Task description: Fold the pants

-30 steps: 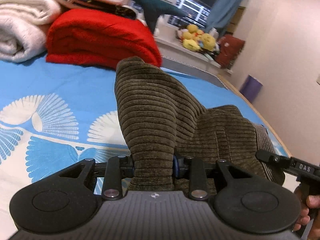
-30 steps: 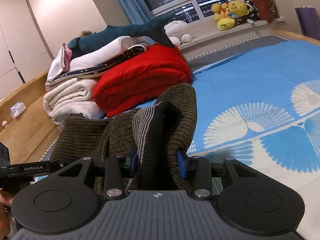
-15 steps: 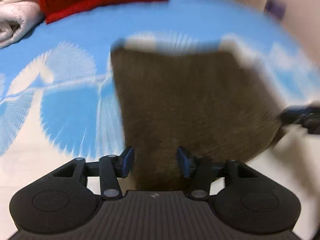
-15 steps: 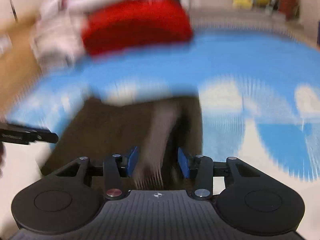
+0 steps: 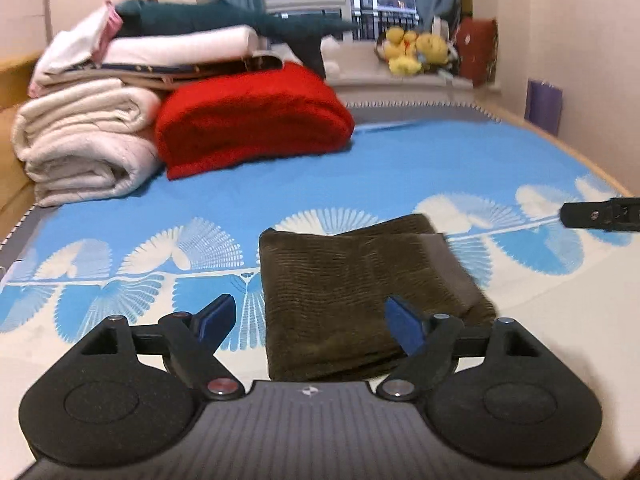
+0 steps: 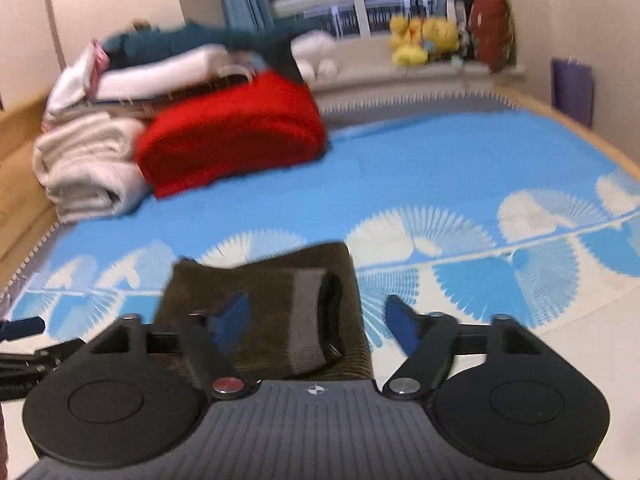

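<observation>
The pants lie folded in a flat brown stack on the bed — well in front of the red blanket. Both tongs gape wide, holding nothing: the left tongs just short of the pants' near edge, the right tongs over the pants' right part.

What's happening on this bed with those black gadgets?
A person is folding pants using two hand-held tongs. The brown corduroy pants lie folded in a compact rectangle on the blue patterned bedspread. Both the left tongs and the right tongs are open and hold nothing, just at the near edge of the pants. Behind sit a folded red blanket and a stack of white bedding.
</observation>
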Tool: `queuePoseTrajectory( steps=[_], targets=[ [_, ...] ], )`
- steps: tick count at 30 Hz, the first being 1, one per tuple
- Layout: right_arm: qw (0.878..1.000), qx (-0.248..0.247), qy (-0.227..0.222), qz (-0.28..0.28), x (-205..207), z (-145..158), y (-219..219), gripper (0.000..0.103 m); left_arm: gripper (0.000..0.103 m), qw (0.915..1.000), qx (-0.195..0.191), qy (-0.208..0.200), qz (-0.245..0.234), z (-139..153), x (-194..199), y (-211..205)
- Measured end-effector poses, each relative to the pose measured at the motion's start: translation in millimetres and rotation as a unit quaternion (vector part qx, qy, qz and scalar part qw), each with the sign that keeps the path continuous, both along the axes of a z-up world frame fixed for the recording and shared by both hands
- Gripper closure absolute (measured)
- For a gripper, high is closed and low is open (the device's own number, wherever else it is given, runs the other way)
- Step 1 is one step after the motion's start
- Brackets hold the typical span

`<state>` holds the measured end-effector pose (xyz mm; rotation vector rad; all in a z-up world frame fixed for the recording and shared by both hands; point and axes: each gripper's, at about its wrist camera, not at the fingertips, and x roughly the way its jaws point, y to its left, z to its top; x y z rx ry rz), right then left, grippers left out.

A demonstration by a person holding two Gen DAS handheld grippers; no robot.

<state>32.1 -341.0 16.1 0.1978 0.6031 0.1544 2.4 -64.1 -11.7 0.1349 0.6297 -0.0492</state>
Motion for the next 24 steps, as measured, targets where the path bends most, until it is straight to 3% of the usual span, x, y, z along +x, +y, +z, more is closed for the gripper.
queuePoseTrajectory(
  steps=[3, 6, 9, 12, 17, 22, 24],
  targets=[
    [0.999, -0.023, -0.022, 0.004, -43, 16, 11, 0.009, 0.014, 0.9998, -0.011, 0.003, 0.016, 10, -39, -6],
    [0.999, -0.038, -0.018, 0.002, -73, 12, 22, 0.006, 0.006, 0.9965, -0.058, 0.037, 0.047, -2, -64, -2],
    [0.998, -0.054, 0.016, 0.011, -94, -7, 34, 0.007, 0.006, 0.9946, -0.024, 0.066, 0.076, -25, -69, -4],
    [0.997, -0.071, 0.033, 0.012, -94, -9, 42, 0.008, 0.006, 0.9916, -0.047, 0.087, 0.084, -27, -63, -1],
    [0.996, -0.074, 0.053, -0.005, -87, -13, 44, 0.008, 0.006, 0.9919, -0.021, 0.097, 0.079, -38, -54, -7],
    [0.997, -0.061, 0.057, -0.001, -85, -19, 47, 0.007, 0.006, 0.9896, -0.066, 0.102, 0.078, -38, -52, -2],
    [0.996, -0.067, 0.059, 0.006, -84, -20, 51, 0.007, 0.006, 0.9899, -0.065, 0.098, 0.080, -38, -51, -2]
  ],
)
